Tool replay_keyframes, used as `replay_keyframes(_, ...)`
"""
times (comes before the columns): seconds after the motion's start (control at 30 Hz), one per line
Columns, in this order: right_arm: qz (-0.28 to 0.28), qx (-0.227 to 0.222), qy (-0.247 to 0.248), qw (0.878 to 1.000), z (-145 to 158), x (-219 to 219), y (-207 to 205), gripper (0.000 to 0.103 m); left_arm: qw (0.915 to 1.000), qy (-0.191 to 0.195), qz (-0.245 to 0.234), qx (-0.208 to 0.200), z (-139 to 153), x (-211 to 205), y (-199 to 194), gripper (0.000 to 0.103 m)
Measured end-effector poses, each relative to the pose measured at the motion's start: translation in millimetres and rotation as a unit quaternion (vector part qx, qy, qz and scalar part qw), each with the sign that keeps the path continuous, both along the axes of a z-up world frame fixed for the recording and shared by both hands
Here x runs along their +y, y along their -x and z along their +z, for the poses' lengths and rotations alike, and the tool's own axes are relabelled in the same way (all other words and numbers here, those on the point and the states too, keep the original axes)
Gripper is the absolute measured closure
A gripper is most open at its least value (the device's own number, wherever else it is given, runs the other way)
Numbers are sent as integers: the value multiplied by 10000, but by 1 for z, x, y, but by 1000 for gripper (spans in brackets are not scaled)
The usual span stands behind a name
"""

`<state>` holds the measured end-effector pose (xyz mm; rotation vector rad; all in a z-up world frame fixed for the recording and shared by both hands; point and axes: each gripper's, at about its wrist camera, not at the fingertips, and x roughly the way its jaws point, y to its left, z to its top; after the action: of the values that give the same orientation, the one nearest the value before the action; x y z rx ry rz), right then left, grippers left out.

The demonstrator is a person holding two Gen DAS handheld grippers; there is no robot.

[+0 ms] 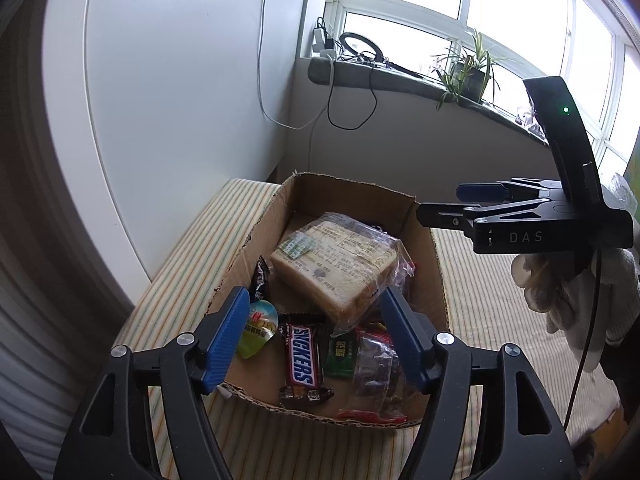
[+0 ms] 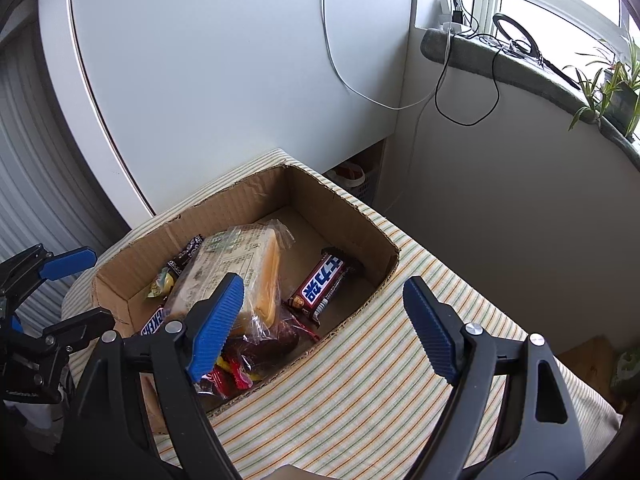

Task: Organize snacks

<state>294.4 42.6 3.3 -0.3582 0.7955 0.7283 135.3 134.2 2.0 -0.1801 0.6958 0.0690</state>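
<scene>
Both my claws stand open and empty: the left claw (image 1: 316,340) hangs right over the near end of the cardboard box (image 1: 404,200), the right claw (image 2: 324,328) over its right rim. Snacks all sit inside the box on the striped counter (image 2: 360,400): bread bag (image 1: 336,264) in the middle, one chocolate bar (image 1: 302,354) directly below my left claw, long axis running away from me. Left claw looks nearer it; a second bar (image 2: 320,284) lies ahead of my right.
</scene>
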Motion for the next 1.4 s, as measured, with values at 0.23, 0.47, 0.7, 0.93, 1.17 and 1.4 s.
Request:
replay_keyframes(0.23, -30, -210, -122, 9997, 12, -6, 21, 12, 10000, -17, 72, -54, 6, -2, 8, 32)
replay_keyframes(0.47, -327, -298, -248, 9987, 17, -20, 47, 11, 9997, -114, 188, -92, 8, -1, 19, 26)
replay_keyframes(0.7, -702, -448, -290, 9961, 19, -37, 86, 11, 9995, -156, 272, -78, 6, -4, 38, 25)
replay_keyframes(0.93, -1092, -459, -395, 9922, 20, -60, 127, 11, 9991, -220, 308, -168, 10, -18, 58, 25)
replay_keyframes(1.17, -1379, -671, -248, 9879, 22, -74, 156, 11, 9982, -364, 378, -277, 13, -35, 72, 21)
replay_keyframes(1.4, -1400, -811, -345, 9862, 29, -76, 171, 0, 9982, -377, 417, -227, 13, -43, 81, 21)
